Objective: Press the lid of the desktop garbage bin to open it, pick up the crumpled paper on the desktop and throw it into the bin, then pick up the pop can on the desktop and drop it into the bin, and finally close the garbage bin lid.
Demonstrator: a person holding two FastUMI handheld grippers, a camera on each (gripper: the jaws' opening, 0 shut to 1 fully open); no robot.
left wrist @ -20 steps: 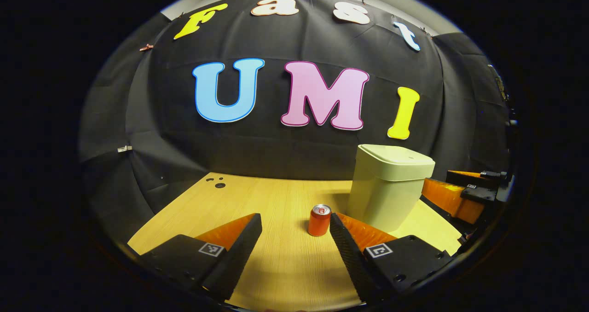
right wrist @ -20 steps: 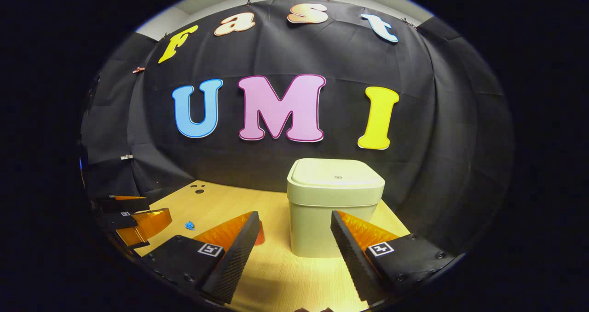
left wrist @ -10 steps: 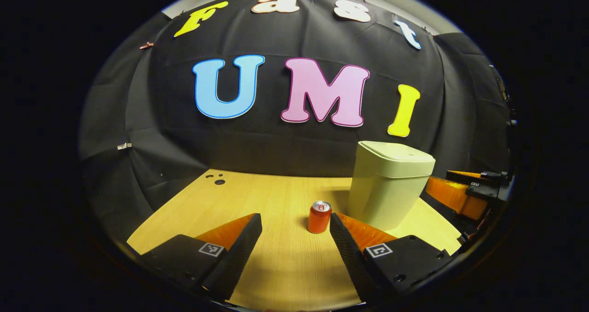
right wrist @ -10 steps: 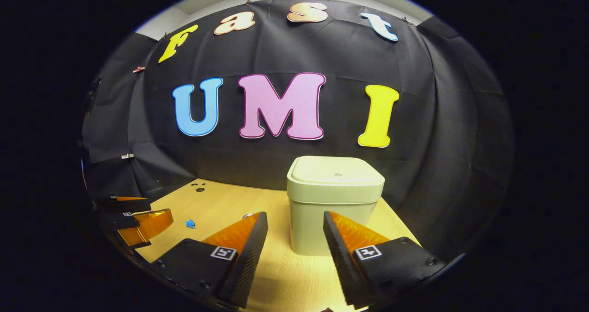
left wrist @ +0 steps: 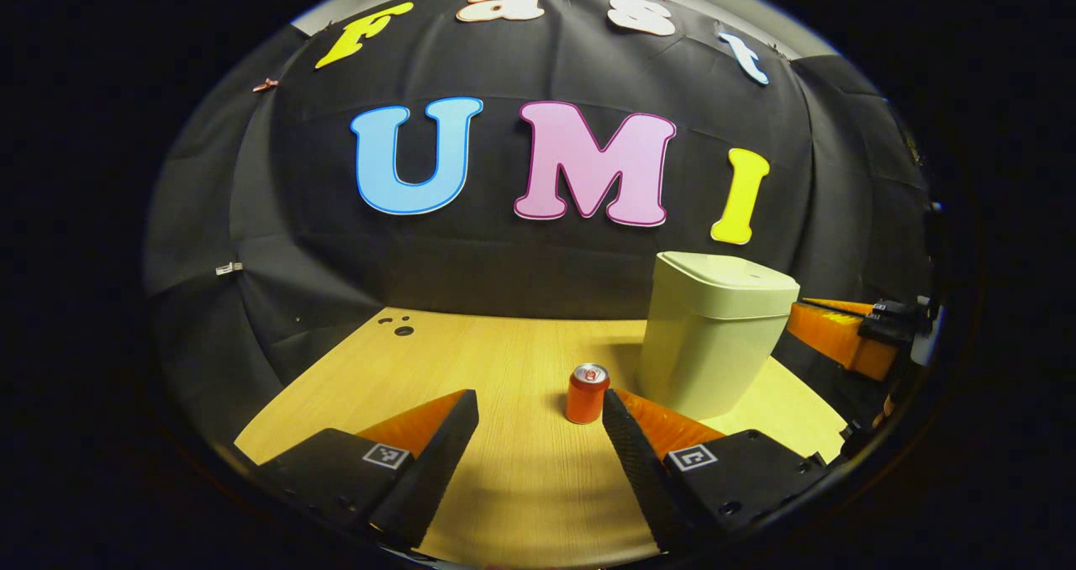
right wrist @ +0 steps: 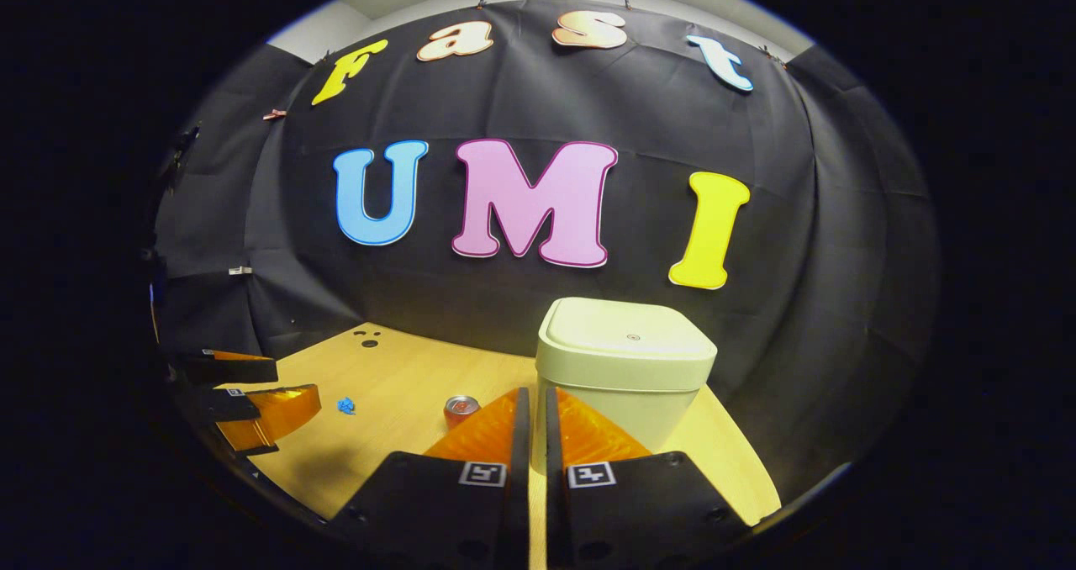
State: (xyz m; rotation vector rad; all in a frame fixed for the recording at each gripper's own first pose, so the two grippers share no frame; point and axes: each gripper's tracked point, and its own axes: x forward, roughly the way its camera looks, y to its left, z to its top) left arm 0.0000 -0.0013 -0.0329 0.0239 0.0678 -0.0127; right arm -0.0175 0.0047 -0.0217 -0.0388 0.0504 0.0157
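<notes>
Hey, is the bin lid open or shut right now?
Shut. The lid lies flat on the bin with no gap along its rim in the right gripper view, and looks the same in the left gripper view.

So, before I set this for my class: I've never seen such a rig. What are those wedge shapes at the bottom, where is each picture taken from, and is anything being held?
Each picture comes from a camera riding on a hand-held two-finger gripper, looking along its fingers. In the left gripper view, the left gripper is open and holds nothing. In the right gripper view, the right gripper is shut on nothing, in front of the garbage bin, whose lid is closed. On the wooden desktop stand the bin and a pop can; a small blue crumpled paper lies farther left.
</notes>
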